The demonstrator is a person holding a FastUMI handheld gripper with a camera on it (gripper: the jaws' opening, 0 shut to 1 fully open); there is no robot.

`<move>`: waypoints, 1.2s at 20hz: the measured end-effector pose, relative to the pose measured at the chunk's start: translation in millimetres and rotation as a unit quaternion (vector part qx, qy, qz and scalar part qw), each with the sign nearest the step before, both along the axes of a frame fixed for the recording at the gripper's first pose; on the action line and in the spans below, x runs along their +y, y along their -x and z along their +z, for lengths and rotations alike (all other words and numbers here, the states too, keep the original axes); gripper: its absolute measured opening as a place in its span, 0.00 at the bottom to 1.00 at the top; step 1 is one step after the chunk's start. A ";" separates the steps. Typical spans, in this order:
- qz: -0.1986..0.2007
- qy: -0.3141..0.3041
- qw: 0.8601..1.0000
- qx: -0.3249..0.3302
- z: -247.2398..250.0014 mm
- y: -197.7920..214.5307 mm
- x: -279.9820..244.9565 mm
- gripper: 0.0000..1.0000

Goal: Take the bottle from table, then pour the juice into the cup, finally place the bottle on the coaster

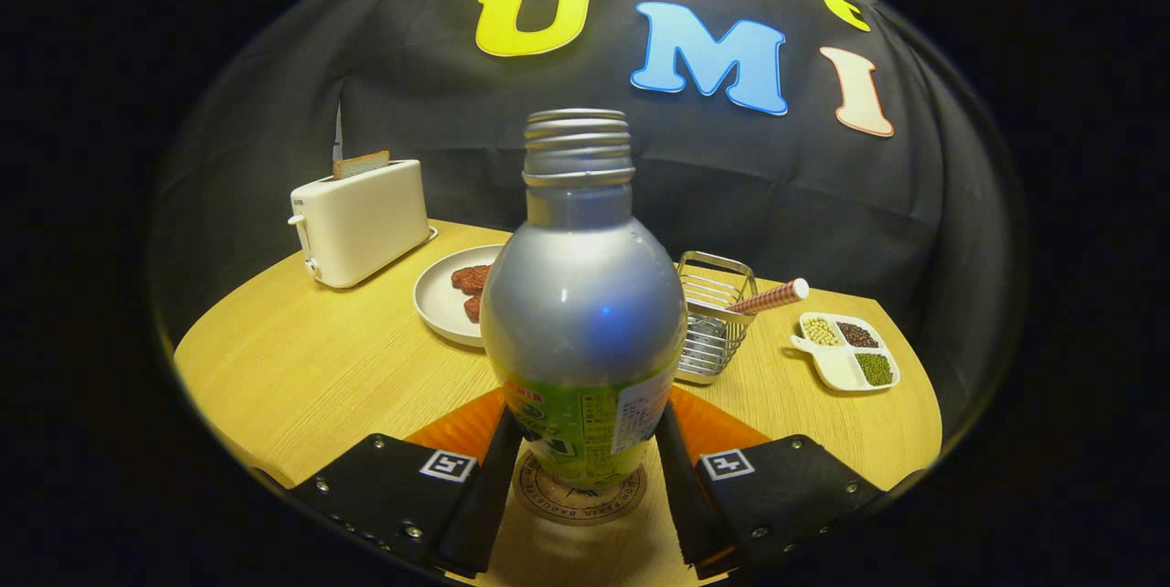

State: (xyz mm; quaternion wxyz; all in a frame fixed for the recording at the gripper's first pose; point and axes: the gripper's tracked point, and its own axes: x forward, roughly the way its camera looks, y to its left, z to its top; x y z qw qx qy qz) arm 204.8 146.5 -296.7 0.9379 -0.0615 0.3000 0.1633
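Between the fingers of our claw [581,459] stands the uncapped silver metal bottle with a green label [582,313], upright on the round cork coaster [579,494], both fingers apparently pressing its sides to steady the set-down.

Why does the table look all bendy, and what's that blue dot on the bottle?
In the gripper view, the fisheye lens curves the table edge; the blue spot on the bottle, held between the gripper fingers over the coaster, looks like a reflection; everything is sharp.
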 end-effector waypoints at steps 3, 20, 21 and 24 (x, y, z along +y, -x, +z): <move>-0.008 -0.006 1.000 0.009 -6.9 2.8 -3.2 0.76; -0.020 -0.010 1.000 -0.014 25.5 30.1 -11.8 0.99; -0.023 -0.013 0.999 -0.024 36.6 33.2 -13.5 0.99; -0.033 -0.023 0.998 -0.054 70.3 49.2 -17.3 0.99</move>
